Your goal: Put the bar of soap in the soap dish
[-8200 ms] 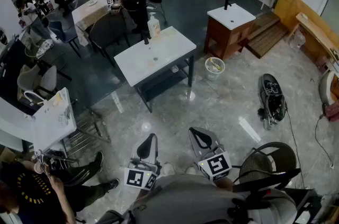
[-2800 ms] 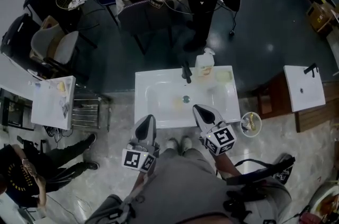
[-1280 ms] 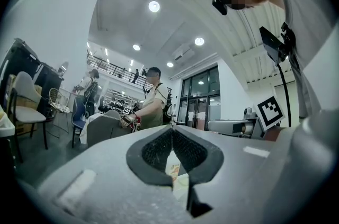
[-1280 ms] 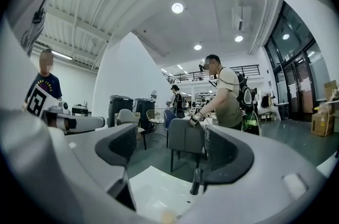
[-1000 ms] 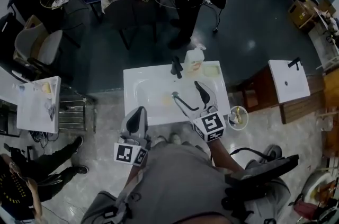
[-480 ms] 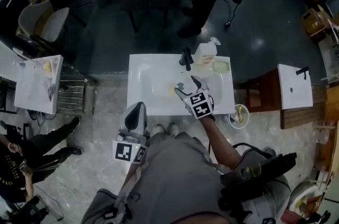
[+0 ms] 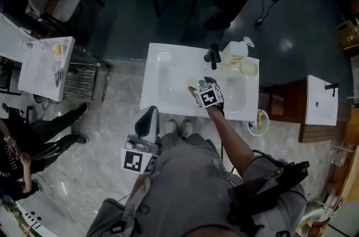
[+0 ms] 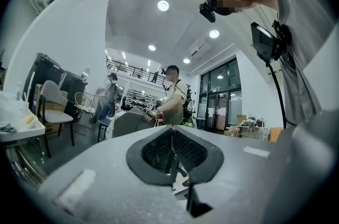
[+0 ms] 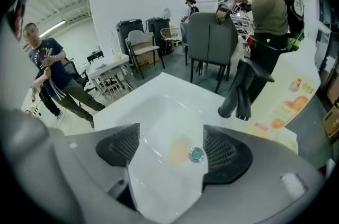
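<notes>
- The right gripper (image 9: 170, 134) hangs over the sink (image 9: 159, 106) with its jaws apart and nothing between the pads. That spread looks wide enough, I judge, to drop over the soap.
- The soap (image 9: 180, 150) lies flat on the sink floor, just ahead of the jaws and in line with the gap. It sits just beside the drain (image 9: 196, 154), which is on the right-jaw side, and it is not yet gripped.
- The tap (image 9: 241, 93) stands beyond the right jaw, well past the soap, so it should not block a descent.
- The dish (image 7: 248, 68) sits on the worktop out past the right jaw, near the bottle (image 7: 235, 52). It shows only in the head view and is too small there to tell what it holds.
- The left gripper (image 8: 172, 158) has its jaws together on nothing and points up and away from the sink, short of it and close to the person's body. It is likely parked, since one gripper is enough here.
- The step in hand, as I read it, is the reach down to the soap. A smooth bar on a glazed sink may slide, so a square grip across its sides seems wise.
</notes>
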Demonstrator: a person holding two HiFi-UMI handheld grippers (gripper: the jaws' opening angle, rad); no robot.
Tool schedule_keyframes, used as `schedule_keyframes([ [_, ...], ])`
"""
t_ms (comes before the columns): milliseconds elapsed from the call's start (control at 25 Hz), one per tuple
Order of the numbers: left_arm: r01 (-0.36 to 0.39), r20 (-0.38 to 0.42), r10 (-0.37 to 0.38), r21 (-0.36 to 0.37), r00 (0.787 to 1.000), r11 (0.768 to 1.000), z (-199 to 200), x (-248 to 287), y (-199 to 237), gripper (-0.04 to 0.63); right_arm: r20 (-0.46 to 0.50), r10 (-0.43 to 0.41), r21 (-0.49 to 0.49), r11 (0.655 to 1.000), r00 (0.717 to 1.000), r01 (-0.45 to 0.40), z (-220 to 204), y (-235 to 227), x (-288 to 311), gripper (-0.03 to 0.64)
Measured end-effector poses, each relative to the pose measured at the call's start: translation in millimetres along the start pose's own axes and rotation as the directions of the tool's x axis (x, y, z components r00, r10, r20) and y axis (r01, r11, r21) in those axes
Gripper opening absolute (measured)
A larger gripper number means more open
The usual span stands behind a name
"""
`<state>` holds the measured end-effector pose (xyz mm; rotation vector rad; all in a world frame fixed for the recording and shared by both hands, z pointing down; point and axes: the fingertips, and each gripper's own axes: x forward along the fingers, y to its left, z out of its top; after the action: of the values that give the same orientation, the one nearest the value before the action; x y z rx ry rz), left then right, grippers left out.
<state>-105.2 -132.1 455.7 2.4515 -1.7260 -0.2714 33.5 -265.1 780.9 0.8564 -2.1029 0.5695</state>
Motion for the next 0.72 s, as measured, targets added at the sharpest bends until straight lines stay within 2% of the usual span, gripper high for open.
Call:
schedule_keyframes([
  [240,-0.031,-0.056,0.031,-0.013,0.998,0.999,-19,-1,4,-0.008,-0.149,-0.041,0.028,0.999,0.988,0.046,-43,-24,69,0.365],
  [440,-0.039,-0.044,0.038,-0.020,0.998,0.999,-23,0,5,-0.008,-0.293,-0.071,0.022,0.997,0.954,0.081,-81,-43,111,0.350],
  [720,-0.125,-0.129,0.121,-0.021,0.984,0.992,-46,-22,26,-0.008,-0.357,-0.048,0.043,0.997,0.933,0.068,-102,-50,158,0.345],
])
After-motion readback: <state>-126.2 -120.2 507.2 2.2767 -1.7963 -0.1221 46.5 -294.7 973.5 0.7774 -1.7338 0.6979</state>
